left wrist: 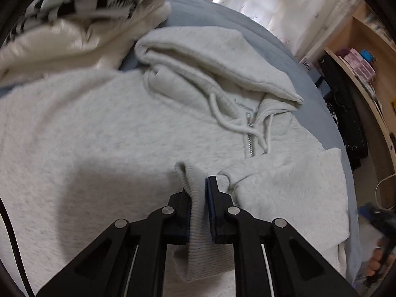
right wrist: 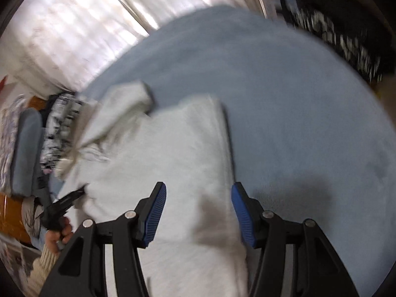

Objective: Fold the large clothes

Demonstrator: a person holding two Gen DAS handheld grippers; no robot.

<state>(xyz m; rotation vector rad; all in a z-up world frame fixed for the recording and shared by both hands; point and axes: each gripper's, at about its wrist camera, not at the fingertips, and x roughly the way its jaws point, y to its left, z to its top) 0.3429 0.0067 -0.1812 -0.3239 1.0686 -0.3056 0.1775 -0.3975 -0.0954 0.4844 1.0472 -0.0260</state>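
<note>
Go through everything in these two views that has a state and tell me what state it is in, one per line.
Left hand-held gripper: shut on the ribbed cuff.
Right hand-held gripper: open, holding nothing.
Hoodie: spread flat on the bed, front up.
Cuff: pinched, lifted over the body.
Zipper: closed up to the pull.
Hood: lying flat above the collar.
Right sleeve: folded across the body.
Bed: covered in blue sheet.

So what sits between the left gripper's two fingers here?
In the left wrist view, the left gripper is shut on the ribbed cuff of the grey hoodie; nothing else lies between its fingers.
</note>
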